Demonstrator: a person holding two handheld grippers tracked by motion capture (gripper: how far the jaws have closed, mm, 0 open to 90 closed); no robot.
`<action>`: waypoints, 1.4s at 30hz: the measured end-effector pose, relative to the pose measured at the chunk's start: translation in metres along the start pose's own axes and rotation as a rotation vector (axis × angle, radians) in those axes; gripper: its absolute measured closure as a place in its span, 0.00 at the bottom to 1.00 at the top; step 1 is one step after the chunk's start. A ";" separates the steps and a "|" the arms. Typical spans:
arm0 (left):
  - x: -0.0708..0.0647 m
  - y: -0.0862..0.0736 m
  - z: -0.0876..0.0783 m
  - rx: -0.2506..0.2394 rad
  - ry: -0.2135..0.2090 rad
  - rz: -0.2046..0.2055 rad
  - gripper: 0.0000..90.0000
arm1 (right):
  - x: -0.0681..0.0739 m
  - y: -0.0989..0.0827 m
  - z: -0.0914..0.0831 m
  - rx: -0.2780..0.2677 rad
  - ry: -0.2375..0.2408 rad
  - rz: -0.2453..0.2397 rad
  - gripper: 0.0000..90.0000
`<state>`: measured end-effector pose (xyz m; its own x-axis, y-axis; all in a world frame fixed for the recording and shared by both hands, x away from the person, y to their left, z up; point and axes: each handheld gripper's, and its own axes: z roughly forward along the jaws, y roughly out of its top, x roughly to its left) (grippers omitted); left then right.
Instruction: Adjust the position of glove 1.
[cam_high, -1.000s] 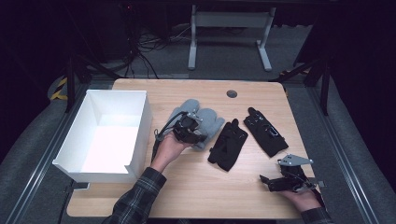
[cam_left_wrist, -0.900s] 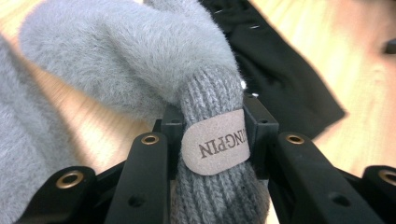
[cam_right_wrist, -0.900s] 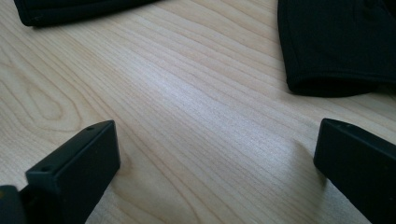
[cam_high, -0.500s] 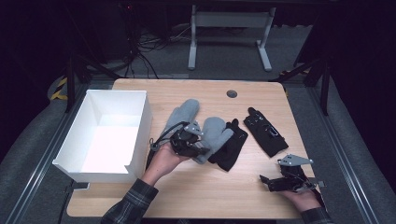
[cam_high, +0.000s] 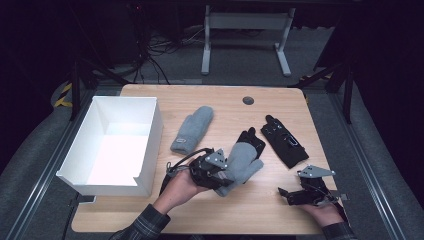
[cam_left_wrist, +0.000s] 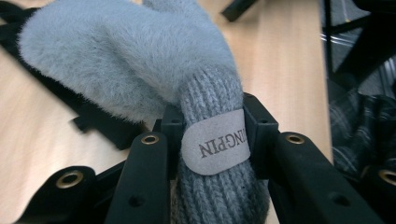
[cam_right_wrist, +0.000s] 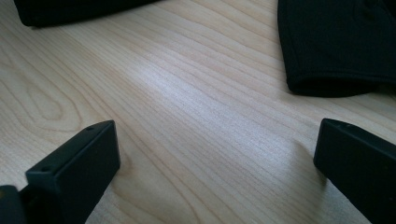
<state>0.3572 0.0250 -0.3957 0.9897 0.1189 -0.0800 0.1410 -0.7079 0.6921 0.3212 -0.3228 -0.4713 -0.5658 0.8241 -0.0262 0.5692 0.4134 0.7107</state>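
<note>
over the table (cam_high: 150, 220), left claw (cam_high: 222, 172) clamped on grey mitten (cam_high: 242, 162), right claw (cam_high: 290, 195) apparently wide open

Left tongs (cam_high: 220, 172) clamped; right tongs (cam_high: 295, 196) spread wide.

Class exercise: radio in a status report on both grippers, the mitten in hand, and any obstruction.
Left gripper shut on grey mitten at its cuff. Right gripper open, nothing between jaws. Held mitten overlaps a black glove.

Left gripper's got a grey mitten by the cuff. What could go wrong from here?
1. The left gripper pinches only the knit cuff of the held mitten; the fluffy body hangs free and might slip out.
2. That body lies over the black glove, so it may drag it along.
3. It's far from the white box.
</note>
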 end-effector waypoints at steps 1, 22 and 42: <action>-0.003 0.001 0.002 0.003 -0.006 0.002 0.76 | 0.000 0.000 0.000 0.000 0.000 0.000 0.00; -0.010 -0.018 0.035 0.134 -0.109 0.067 0.74 | 0.000 0.000 0.000 0.000 -0.001 0.000 0.00; 0.005 -0.046 -0.003 0.025 0.051 -0.065 0.22 | 0.022 0.041 -0.007 -0.054 0.084 -0.059 0.59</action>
<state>0.3559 0.0600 -0.4256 0.9760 0.1998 -0.0867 0.2057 -0.7150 0.6681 0.3286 -0.2904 -0.4379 -0.6470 0.7624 -0.0114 0.5016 0.4369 0.7467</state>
